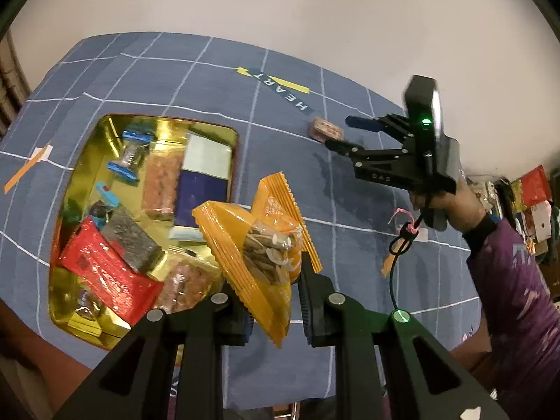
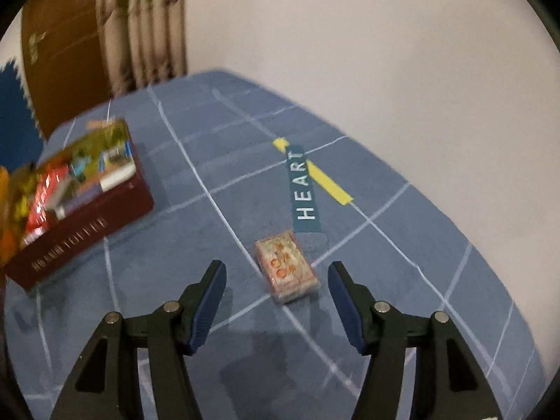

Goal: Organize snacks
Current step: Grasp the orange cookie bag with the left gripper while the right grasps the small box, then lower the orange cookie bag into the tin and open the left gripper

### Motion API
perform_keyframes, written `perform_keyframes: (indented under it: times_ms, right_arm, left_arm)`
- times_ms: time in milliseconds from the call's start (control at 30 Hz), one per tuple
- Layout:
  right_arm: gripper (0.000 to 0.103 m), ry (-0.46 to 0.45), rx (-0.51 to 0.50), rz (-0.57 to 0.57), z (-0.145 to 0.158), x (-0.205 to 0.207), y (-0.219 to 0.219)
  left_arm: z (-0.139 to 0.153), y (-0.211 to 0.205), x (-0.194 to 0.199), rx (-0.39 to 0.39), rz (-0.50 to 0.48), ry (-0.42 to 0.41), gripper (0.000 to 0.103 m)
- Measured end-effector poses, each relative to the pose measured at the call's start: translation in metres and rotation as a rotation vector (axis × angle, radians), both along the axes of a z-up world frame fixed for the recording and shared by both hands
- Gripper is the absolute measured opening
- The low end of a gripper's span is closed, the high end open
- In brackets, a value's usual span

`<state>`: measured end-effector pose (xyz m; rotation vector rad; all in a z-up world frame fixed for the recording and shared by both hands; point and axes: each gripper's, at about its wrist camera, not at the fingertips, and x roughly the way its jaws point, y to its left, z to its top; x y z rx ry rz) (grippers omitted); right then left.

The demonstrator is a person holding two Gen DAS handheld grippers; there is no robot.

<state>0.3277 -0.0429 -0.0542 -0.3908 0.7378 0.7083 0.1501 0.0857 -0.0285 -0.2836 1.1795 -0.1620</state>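
My left gripper [image 1: 271, 287] is shut on an orange packet of seeds [image 1: 266, 245] and holds it in the air just right of the gold-lined tin box [image 1: 84, 161]. The box holds several snacks, among them a red packet [image 1: 105, 273]. It shows as a maroon box in the right wrist view [image 2: 87, 217]. My right gripper [image 2: 276, 276] is open and empty, hovering over a small pink wrapped snack [image 2: 287, 266] on the blue cloth. The same snack [image 1: 325, 129] lies by the right gripper's fingertips [image 1: 336, 145] in the left wrist view.
A blue checked cloth [image 1: 315, 192] with a HEART label [image 2: 304, 189] covers the table. A white wall stands behind. Clutter hangs at the far right [image 1: 532, 203]. A brown door and curtain [image 2: 105, 35] are at the back left.
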Motion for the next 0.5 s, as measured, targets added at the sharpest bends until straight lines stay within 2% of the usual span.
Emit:
perform_keyframes:
  times_ms: [167, 233, 267, 400, 500]
  right_arm:
    - [0.061, 0.079, -0.079, 0.052, -0.023, 0.023, 0.019]
    - [0.039, 0.147, -0.068, 0.030, -0.028, 0.036, 0.020]
    - [0.031, 0.169, -0.042, -0.012, -0.028, 0.041, 0.016]
    - [0.030, 0.220, -0.003, -0.155, -0.025, 0.033, 0.011]
    - [0.030, 0.216, 0.129, -0.239, -0.019, -0.012, -0.004]
  left_arm:
    - [-0.001, 0.007, 0.004, 0.009, 0.014, 0.001, 0.019]
    - [-0.001, 0.010, 0.005, 0.008, 0.022, 0.000, 0.019]
    - [0.000, 0.013, 0.005, 0.001, 0.029, -0.001, 0.019]
    - [0.005, 0.024, 0.000, -0.003, 0.054, -0.019, 0.019]
    - [0.009, 0.038, -0.005, -0.003, 0.073, -0.033, 0.019]
